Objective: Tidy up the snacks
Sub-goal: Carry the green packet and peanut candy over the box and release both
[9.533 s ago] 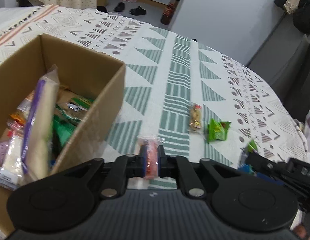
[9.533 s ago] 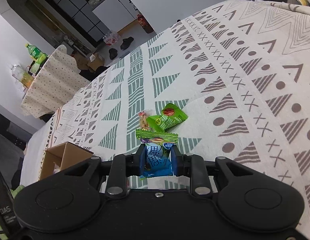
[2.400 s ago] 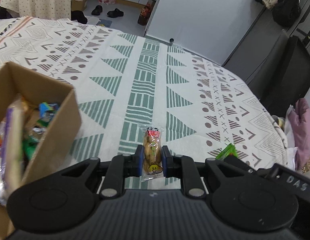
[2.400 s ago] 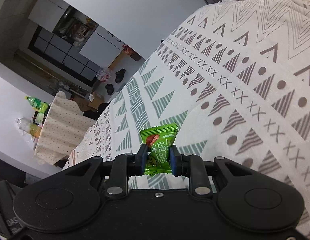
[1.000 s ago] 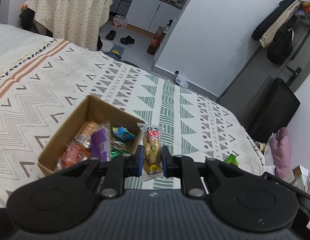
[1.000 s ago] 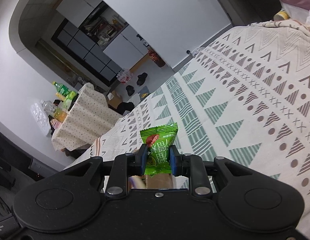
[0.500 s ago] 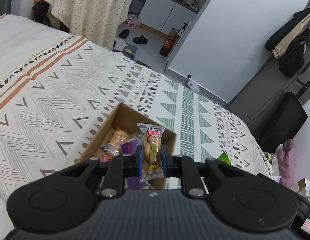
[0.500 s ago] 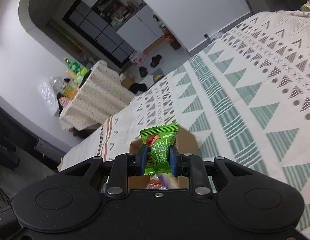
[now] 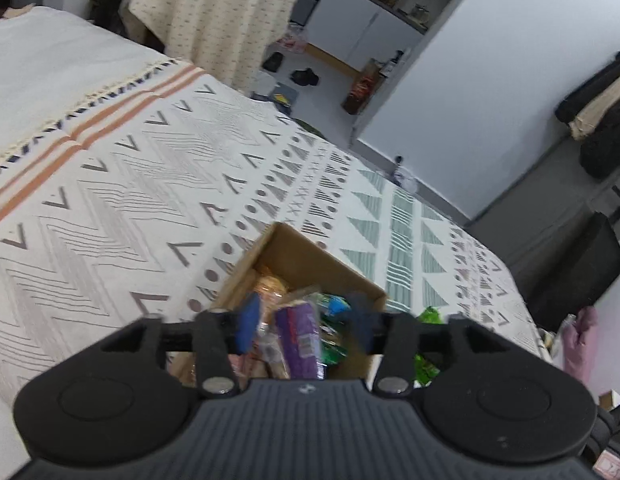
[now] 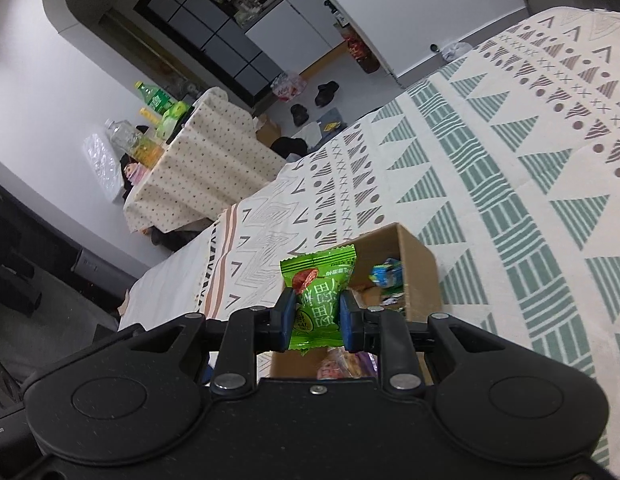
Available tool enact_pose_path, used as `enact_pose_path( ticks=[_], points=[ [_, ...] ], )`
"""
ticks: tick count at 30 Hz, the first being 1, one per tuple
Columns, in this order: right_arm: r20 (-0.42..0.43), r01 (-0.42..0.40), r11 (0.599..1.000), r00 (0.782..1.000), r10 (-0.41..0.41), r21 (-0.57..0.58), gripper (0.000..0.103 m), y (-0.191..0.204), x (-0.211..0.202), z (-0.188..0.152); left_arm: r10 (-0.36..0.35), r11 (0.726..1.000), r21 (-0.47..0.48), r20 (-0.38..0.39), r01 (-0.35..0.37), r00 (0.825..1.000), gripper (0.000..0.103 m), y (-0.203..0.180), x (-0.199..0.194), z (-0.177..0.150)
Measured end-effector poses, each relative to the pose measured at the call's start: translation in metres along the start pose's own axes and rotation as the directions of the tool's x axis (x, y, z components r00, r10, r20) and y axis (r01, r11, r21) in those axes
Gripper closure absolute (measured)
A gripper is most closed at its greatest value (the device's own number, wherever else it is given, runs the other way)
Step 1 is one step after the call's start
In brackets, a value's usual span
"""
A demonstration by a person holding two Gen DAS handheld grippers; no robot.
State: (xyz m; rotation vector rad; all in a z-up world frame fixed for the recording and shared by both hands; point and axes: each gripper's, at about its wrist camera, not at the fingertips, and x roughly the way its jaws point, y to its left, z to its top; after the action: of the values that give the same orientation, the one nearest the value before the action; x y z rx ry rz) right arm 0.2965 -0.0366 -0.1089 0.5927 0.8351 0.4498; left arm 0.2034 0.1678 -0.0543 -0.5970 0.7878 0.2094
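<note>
Left wrist view: left gripper [image 9: 303, 322] spread wide, nothing between its two blue pads, held above one cardboard box [image 9: 310, 258] on the patterned cloth [image 9: 121, 200]. Box holds several snacks, one purple pack [image 9: 299, 336] among them; exact count unclear. Right wrist view: right gripper [image 10: 316, 320] pinches one green packet [image 10: 320, 296], above the box [image 10: 420, 276].

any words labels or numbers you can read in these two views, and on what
Green snack packet held in the right gripper: large Chinese characters, one looks like "田"; the rest I cannot read with confidence.
Small white print along the packet's top: too small to read.
Purple packet in the cardboard box: barcode-like mark, blurred.
Logo on the left gripper body: not legible.
Bottles on the far table: labels unreadable.
</note>
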Motion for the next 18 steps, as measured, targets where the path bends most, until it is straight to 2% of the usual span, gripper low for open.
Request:
enact_pose_path(
  ticks=[5,8,9,11,16,18],
  points=[
    [-0.02,-0.01,0.999,1.0,0.01,-0.037,0.079,0.019,0.008,0.003,0.026,1.0,0.003,-0.011,-0.026,1.0,0.038,0.011,-0.002,0.009],
    [-0.043,-0.05,0.997,0.998,0.048,-0.054,0.071,0.03,0.011,0.006,0.061,0.998,0.013,-0.005,-0.061,0.998,0.025,0.016,-0.008,0.013],
    [-0.043,-0.062,0.997,0.997,0.06,-0.046,0.062,0.031,0.01,0.007,0.07,0.997,0.015,-0.006,-0.07,0.998,0.022,0.018,-0.009,0.014],
    [-0.033,-0.061,0.998,0.998,0.06,-0.026,0.053,0.03,0.006,0.008,0.079,0.997,0.014,-0.015,-0.078,0.997,0.02,0.021,-0.012,0.016],
    [-0.038,-0.039,0.999,0.999,0.039,-0.01,0.053,0.021,-0.008,0.005,0.109,0.993,0.05,-0.005,-0.108,0.994,0.014,0.019,-0.02,0.014],
    [-0.034,-0.03,0.999,0.999,0.03,-0.016,0.048,0.017,-0.017,0.003,0.116,0.99,0.08,-0.001,-0.116,0.993,0.012,0.016,-0.023,0.011]
  ],
)
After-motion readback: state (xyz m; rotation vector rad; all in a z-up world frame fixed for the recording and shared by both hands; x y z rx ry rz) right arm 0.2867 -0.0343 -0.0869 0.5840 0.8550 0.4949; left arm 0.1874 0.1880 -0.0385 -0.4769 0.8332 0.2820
